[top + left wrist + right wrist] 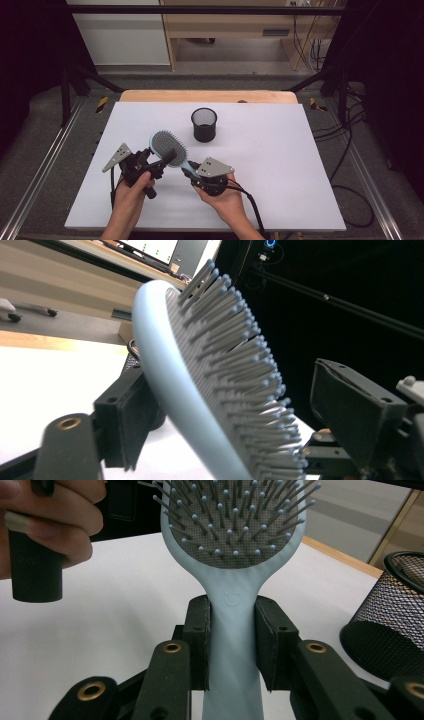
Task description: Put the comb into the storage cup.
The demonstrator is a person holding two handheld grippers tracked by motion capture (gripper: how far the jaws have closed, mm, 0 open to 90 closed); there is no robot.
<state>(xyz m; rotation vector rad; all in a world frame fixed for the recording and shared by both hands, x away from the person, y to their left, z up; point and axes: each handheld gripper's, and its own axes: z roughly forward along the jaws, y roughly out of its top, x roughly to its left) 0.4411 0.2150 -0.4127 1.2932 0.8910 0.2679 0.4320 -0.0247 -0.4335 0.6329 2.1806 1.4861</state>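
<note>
Two hands at the near edge of the table, each holding a two-jaw gripper, the grippers angled toward each other.

The right gripper [232,645] has both pads pressed flat on the handle of a light blue hairbrush [235,555]. The left gripper [250,410] has the brush head between its jaws; the left pad seems to touch the brush back, the other pad stands clear of the bristles. The left hand [131,192] wraps its gripper's grip.

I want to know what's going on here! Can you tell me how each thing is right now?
Hairbrush: lifted off the table, handle clamped, bristles showing.
Right hand-held gripper: shut on the hairbrush handle.
Left hand-held gripper: jaws either side of the brush head, not pressing it.
Mesh cup: upright, apart from the brush.
</note>
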